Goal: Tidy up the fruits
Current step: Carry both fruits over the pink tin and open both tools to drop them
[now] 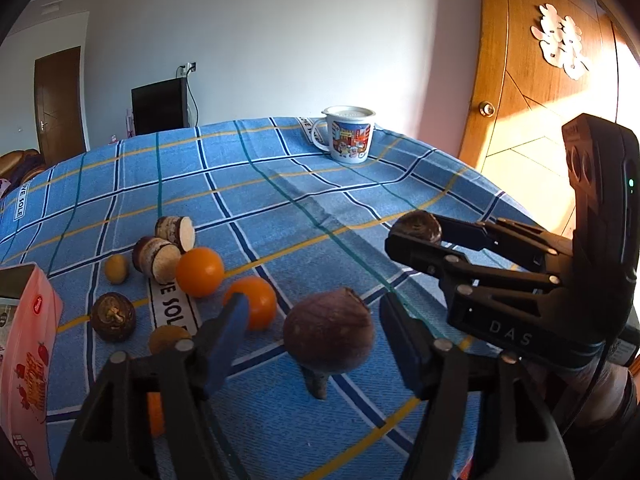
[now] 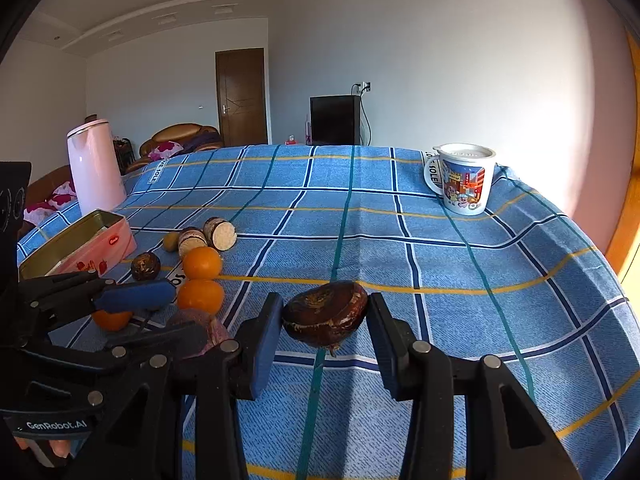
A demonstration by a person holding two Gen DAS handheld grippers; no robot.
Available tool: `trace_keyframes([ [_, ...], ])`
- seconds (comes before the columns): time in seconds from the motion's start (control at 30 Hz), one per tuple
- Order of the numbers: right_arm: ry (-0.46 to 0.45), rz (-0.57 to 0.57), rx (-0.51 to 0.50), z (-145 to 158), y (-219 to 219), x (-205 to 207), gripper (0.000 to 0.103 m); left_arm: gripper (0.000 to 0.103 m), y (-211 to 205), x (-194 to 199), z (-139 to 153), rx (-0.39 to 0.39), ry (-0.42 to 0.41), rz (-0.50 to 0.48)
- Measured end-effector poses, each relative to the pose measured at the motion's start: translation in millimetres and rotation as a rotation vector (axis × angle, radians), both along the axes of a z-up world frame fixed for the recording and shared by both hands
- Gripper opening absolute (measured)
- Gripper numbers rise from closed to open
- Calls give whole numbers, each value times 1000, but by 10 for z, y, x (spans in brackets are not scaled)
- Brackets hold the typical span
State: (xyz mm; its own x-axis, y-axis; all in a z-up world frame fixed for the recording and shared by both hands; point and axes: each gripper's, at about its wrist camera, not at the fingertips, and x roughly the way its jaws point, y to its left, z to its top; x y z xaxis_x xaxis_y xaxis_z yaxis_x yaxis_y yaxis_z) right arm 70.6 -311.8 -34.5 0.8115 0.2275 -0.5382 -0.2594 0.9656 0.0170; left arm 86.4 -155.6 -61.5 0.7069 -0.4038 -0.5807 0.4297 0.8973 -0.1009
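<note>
You have your right gripper (image 2: 324, 320) closed on a shiny dark brown round chestnut-like fruit (image 2: 325, 314) above the blue checked tablecloth (image 2: 440, 264), your left gripper (image 1: 316, 336) wide open around a dull purple-brown round fruit (image 1: 329, 330), so next squeeze gently.

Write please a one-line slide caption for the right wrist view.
Right gripper shut on a dark brown fruit above the blue checked tablecloth; oranges at left.

Woven blue checked cloth (image 2: 440, 264) looks matt; round oranges (image 1: 199, 272) smooth and glossy; pink metal tin (image 2: 116, 246) shiny; wooden door (image 1: 528, 92) polished.
</note>
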Motion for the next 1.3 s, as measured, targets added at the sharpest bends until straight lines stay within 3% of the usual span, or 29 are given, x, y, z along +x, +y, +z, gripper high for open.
trace_keyframes([
  [0.1,5,-6,10,-29,-56,-15,45,70,-66,43,-46,33,32,-20],
  [0.2,9,-4,18,-53,-69,-20,45,55,-129,97,-97,62,75,-42],
  [0.3,11,2,28,-75,-55,-24,45,54,-99,93,-96,38,81,-47],
  [0.43,-4,27,36,-31,16,-70,45,54,13,7,-5,6,30,-23],
  [0.77,-65,155,54,261,501,-111,45,54,649,-157,373,-29,-121,144],
  [1.3,-75,375,73,507,1496,40,45,54,1713,-327,512,-39,-198,406],
])
